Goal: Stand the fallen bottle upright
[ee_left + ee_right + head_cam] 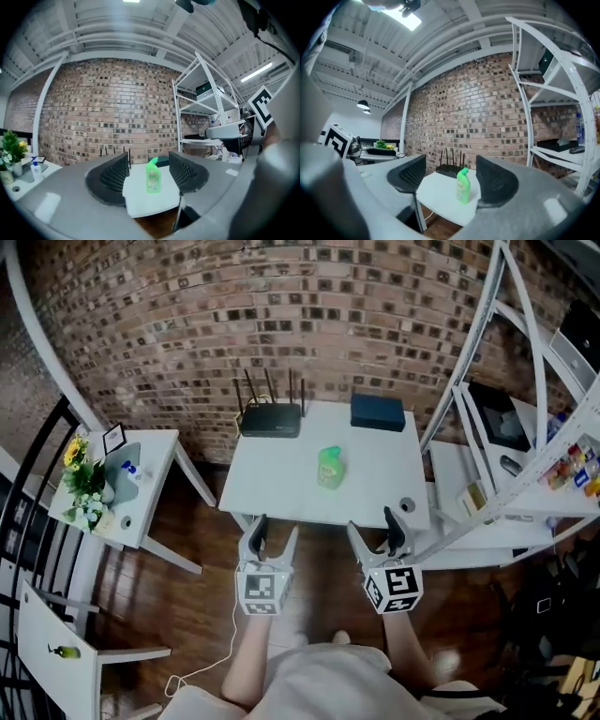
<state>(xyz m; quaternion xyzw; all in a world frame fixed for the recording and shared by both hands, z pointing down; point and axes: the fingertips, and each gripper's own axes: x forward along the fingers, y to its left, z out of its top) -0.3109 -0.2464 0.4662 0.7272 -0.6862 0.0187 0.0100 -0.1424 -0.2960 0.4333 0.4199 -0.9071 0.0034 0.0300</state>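
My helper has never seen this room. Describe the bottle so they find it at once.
Against the brick wall stands the middle white table. Near its centre is the bottle, upright. It alone is green; the router and box behind it are dark.

On white table (281,479): green bottle (330,468) upright centre; black router (271,418), dark box (378,412) behind.
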